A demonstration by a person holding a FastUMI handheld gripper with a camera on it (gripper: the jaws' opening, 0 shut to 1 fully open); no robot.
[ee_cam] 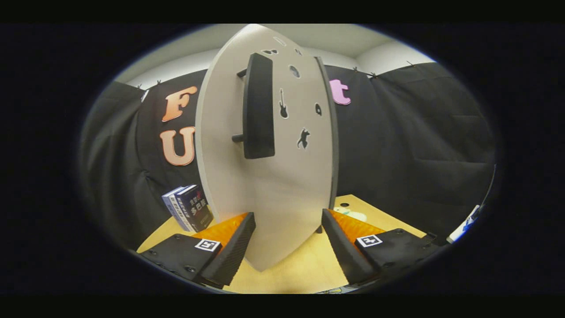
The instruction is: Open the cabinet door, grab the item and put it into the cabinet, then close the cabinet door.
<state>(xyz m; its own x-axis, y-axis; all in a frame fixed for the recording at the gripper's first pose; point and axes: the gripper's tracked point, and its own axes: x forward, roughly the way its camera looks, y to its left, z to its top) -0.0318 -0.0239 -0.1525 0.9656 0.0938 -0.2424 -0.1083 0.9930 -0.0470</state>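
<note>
The cabinet door (282, 185) fills the centre of the frame, seen close and at an angle, its lower corner reaching down between the 2 fingers of the gripper (288, 242), which stand spread apart at the bottom with neither pressing on it. A dark bar handle (258, 106) stands off the door in the upper centre, with small dark stickers (303, 138) to its right. At lower left, 2 books (187, 207) stand upright on the yellow tabletop (304, 265).
</note>
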